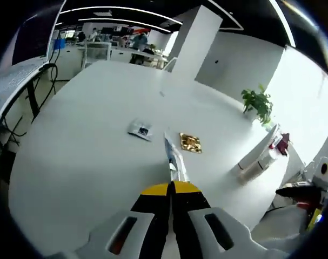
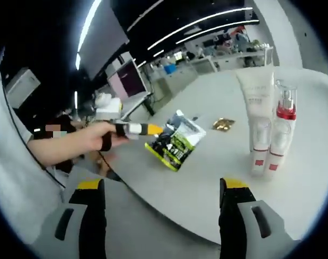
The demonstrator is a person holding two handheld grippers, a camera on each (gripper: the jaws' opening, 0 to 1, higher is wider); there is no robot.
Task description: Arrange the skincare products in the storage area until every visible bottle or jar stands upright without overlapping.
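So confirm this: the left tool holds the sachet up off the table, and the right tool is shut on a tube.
Wrong on the right tool: the right gripper view shows it open and empty, the tubes standing untouched ahead. The left tool does hold the sachet up off the table.

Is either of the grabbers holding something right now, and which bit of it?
Yes. The left gripper is shut on the top edge of a silver, black and green foil sachet, lifted off the white table. The right gripper is open, holding nothing.

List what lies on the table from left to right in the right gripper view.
Left gripper holding a black and green sachet → gold packet → white tube → clear bottle with a red band.
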